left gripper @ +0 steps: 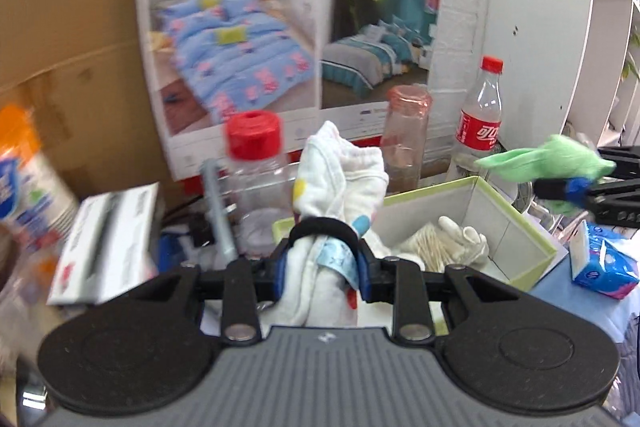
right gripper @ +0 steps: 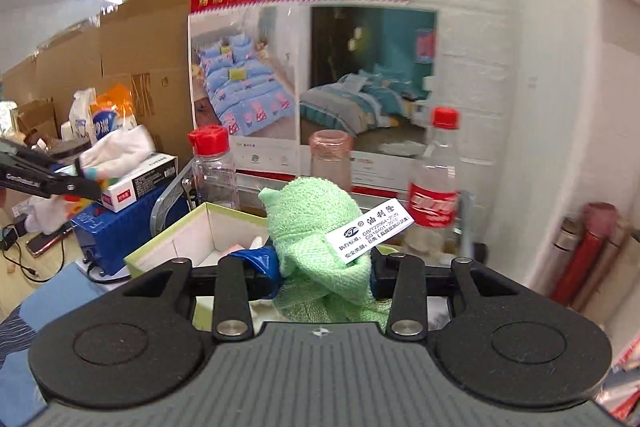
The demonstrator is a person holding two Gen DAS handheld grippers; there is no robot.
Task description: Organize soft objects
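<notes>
Left gripper [left gripper: 320,267] clamped on white cloth [left gripper: 340,179], right gripper [right gripper: 324,267] on green cloth [right gripper: 316,223].

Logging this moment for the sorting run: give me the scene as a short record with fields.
left gripper: shut on a white cloth with coloured spots, bound by a black band, held upright
right gripper: shut on a green cloth with a white printed label
box: open, green-edged, white inside; holds cotton swabs and a white glove
position: both cloths are held in the air near the box, neither inside it
behind box: red-capped jar, pink glass bottle, cola bottle
right of box: blue tissue pack
</notes>
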